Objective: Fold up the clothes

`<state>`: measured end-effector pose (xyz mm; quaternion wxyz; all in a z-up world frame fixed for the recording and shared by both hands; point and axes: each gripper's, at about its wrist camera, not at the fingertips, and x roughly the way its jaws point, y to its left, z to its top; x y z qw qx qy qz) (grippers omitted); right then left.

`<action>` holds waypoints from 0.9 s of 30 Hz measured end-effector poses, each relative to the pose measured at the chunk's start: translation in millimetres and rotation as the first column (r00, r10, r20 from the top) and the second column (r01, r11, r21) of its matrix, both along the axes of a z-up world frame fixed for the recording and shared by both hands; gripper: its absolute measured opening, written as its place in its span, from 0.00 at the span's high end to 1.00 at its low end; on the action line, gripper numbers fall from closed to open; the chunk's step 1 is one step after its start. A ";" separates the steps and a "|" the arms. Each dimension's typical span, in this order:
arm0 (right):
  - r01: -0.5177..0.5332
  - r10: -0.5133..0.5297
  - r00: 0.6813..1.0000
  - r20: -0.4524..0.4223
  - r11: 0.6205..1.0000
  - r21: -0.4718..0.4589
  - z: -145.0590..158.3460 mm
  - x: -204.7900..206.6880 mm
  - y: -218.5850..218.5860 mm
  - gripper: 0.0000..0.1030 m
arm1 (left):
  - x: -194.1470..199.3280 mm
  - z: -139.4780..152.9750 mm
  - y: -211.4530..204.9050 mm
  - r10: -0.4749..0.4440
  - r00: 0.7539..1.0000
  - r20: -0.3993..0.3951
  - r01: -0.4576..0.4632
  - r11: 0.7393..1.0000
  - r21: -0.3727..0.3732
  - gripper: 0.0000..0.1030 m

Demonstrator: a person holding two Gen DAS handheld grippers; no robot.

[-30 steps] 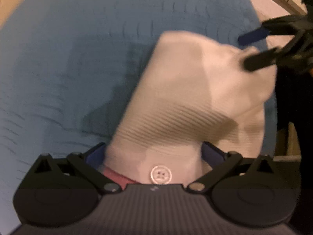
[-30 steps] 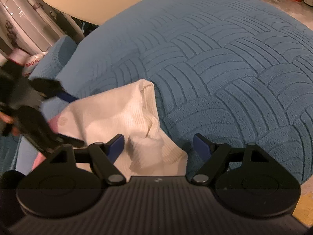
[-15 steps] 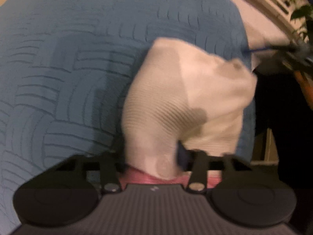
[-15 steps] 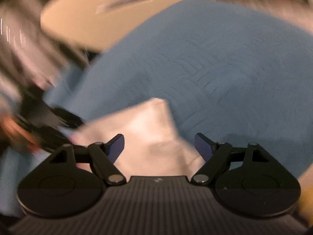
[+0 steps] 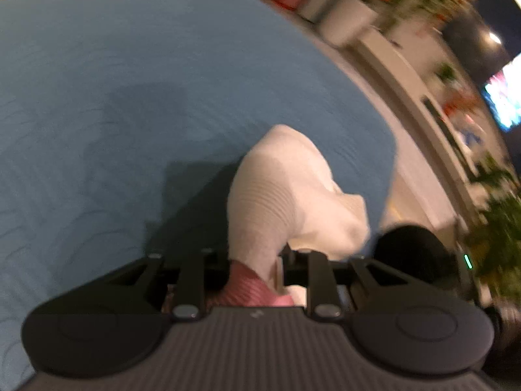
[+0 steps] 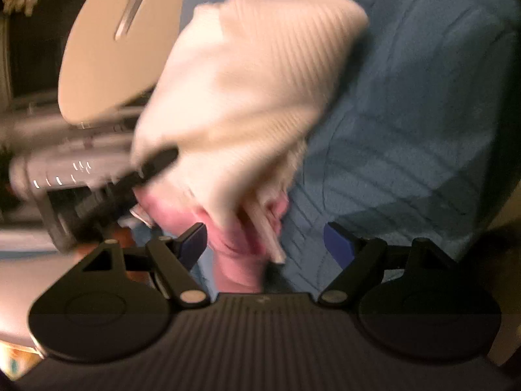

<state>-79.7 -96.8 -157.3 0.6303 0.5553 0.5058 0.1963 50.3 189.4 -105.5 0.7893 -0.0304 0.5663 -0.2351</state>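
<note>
A white ribbed knit garment (image 5: 286, 192) with a pink part (image 5: 250, 290) hangs from my left gripper (image 5: 254, 260), which is shut on its edge above the blue quilted bedspread (image 5: 130, 97). In the right wrist view the same garment (image 6: 247, 91) hangs lifted and blurred, its pink part (image 6: 234, 241) low between my right gripper's fingers. My right gripper (image 6: 265, 242) is open and holds nothing. The left gripper (image 6: 143, 176) shows there at the garment's left edge.
A beige round table top (image 6: 107, 52) stands behind the bed in the right wrist view. Potted plants (image 5: 495, 228), a white ledge (image 5: 407, 75) and a bright screen (image 5: 504, 97) lie beyond the bed's right edge. The blue bedspread (image 6: 407, 130) fills the right side.
My left gripper has shut on the garment and lifted it off the bedspread, swinging right. My right gripper has stayed open and now looks at the hanging garment from close by.
</note>
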 end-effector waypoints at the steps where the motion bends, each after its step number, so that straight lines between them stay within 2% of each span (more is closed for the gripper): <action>1: 0.006 -0.006 1.000 0.012 1.000 0.007 1.5 1.4 4.8 0.21 | 4.2 -4.2 -2.4 -0.002 1.000 0.009 0.001 0.998 0.062 0.54; 2: 0.014 -0.014 1.000 0.028 1.000 -0.010 4.5 3.7 9.8 0.20 | 8.4 -8.4 -4.8 -0.004 1.000 0.018 0.002 0.992 0.123 0.41; 3: 0.026 -0.024 0.999 0.043 0.999 -0.041 7.8 6.1 14.2 0.20 | 11.9 -14.9 -9.6 -0.036 0.999 0.003 0.035 0.987 0.158 0.37; 4: 0.057 -0.054 0.997 0.054 0.997 -0.060 9.0 9.5 18.7 0.20 | 15.4 -21.3 -14.4 -0.067 0.998 -0.014 0.068 0.979 0.192 0.27; 5: 0.074 -0.071 0.996 0.058 0.995 -0.064 8.6 12.2 21.4 0.20 | 17.9 -27.7 -16.8 -0.087 0.996 -0.035 0.092 0.976 0.199 0.12; 7: 0.096 -0.093 0.994 0.064 0.994 -0.053 7.8 17.2 24.1 0.20 | 20.8 -41.0 -17.5 -0.085 0.995 -0.053 0.095 0.970 0.225 0.00; 10: 0.167 -0.164 0.984 0.066 0.985 -0.035 3.2 28.5 32.4 0.20 | 22.4 -47.9 -6.5 -0.042 0.998 -0.041 0.049 0.984 0.172 0.00; 12: 0.183 -0.174 0.978 0.112 0.981 -0.070 7.8 37.7 49.0 0.20 | 23.8 -47.9 -0.9 -0.024 0.999 -0.034 0.029 0.989 0.143 0.00; 13: 0.178 -0.165 0.977 0.137 0.980 -0.088 10.7 41.1 56.1 0.20 | 23.7 -46.5 4.5 -0.003 0.999 -0.038 0.007 0.993 0.114 0.01; 15: 0.123 -0.110 0.981 0.158 0.990 -0.073 10.6 48.0 63.5 0.23 | 22.9 -42.9 12.9 0.058 0.997 -0.050 -0.055 0.997 0.051 0.22; 16: 0.083 -0.074 0.985 0.155 0.995 -0.055 8.3 52.1 65.5 0.44 | 22.4 -39.0 23.4 0.095 0.991 -0.098 -0.102 0.992 -0.073 0.60; 17: 0.064 -0.056 0.986 0.157 0.997 -0.050 6.8 54.9 65.1 0.65 | 21.0 -40.1 17.8 0.125 0.982 -0.144 -0.146 0.978 -0.146 0.65; 18: 0.057 -0.048 0.986 0.162 0.997 -0.051 5.7 57.0 63.3 0.74 | 19.7 -39.3 19.5 0.136 0.980 -0.148 -0.159 0.974 -0.159 0.67; 19: 0.050 -0.040 0.985 0.166 0.997 -0.052 4.6 59.0 61.6 0.78 | 13.3 -36.0 19.6 0.131 0.982 -0.135 -0.152 0.976 -0.157 0.70; 21: 0.028 -0.023 0.978 0.207 0.999 -0.021 11.9 64.6 57.7 0.79 | 4.2 -32.8 19.7 0.127 0.985 -0.120 -0.145 0.978 -0.153 0.72; 22: 0.023 -0.020 0.976 0.218 1.000 -0.013 14.5 65.2 57.2 0.80 | -1.7 -29.8 23.5 0.145 0.981 -0.127 -0.167 0.970 -0.176 0.73; 24: 0.004 -0.005 0.956 0.294 1.000 0.004 35.6 69.1 52.9 0.80 | -5.7 -10.1 46.7 0.171 0.979 -0.113 -0.195 0.950 -0.246 0.74; 25: 0.002 -0.005 0.948 0.318 1.000 0.008 42.5 70.2 50.9 0.81 | -9.0 10.1 54.9 0.190 0.979 -0.076 -0.205 0.923 -0.327 0.74; 27: 0.007 -0.015 0.916 0.401 1.000 0.023 66.8 73.5 42.0 0.81 | -19.1 43.4 65.0 0.211 0.977 -0.005 -0.194 0.888 -0.416 0.74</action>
